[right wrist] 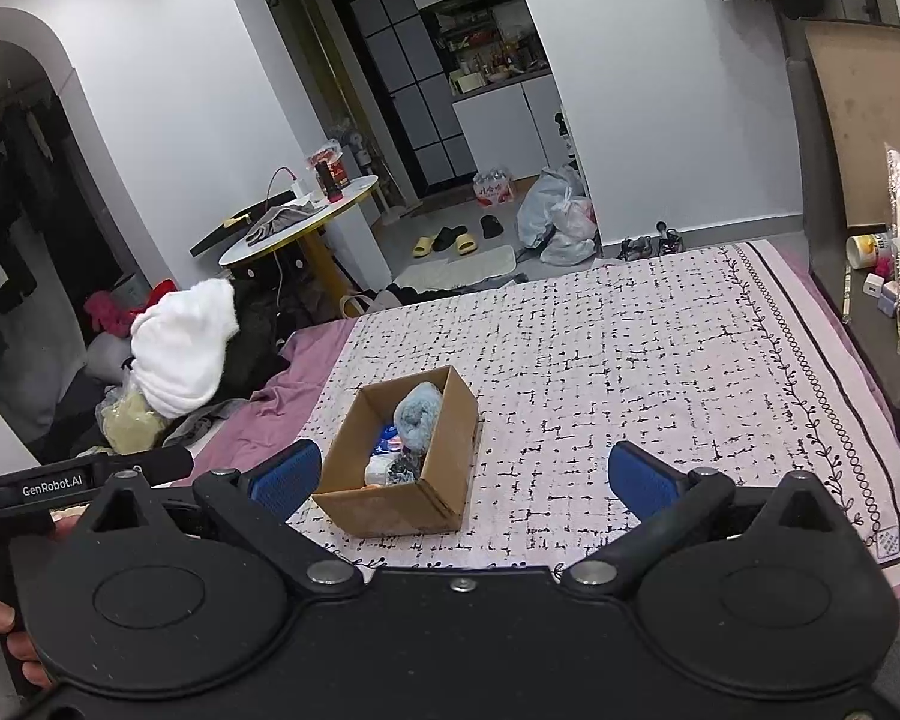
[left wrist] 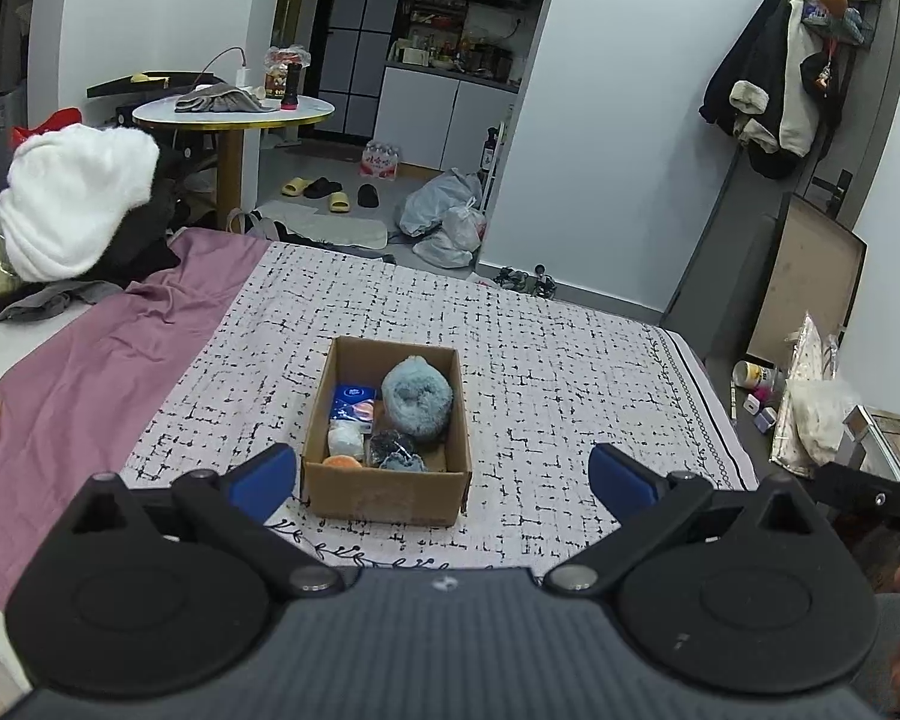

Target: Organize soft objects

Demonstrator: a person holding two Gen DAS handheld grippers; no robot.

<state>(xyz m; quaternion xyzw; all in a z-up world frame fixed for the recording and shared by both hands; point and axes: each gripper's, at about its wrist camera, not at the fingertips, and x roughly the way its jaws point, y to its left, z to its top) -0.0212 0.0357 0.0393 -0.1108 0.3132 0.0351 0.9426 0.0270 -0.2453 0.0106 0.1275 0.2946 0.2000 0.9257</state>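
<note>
Cardboard walls hold everything: your fluffy blue plush [left wrist: 417,397] sits at the far end of the open box [left wrist: 384,495], with a blue packet [left wrist: 354,402], a white ball [left wrist: 345,441], a dark scrunchy tuft [left wrist: 393,444] and something orange [left wrist: 342,462] nearer you. Expect the plush to be light and squashy; pinch it across its thick rim, not the fuzz. The box rests mid-bed on the patterned blanket [left wrist: 570,390]. Your left tool [left wrist: 441,477] and right tool [right wrist: 465,474] both hover spread wide, gripping nothing.
</note>
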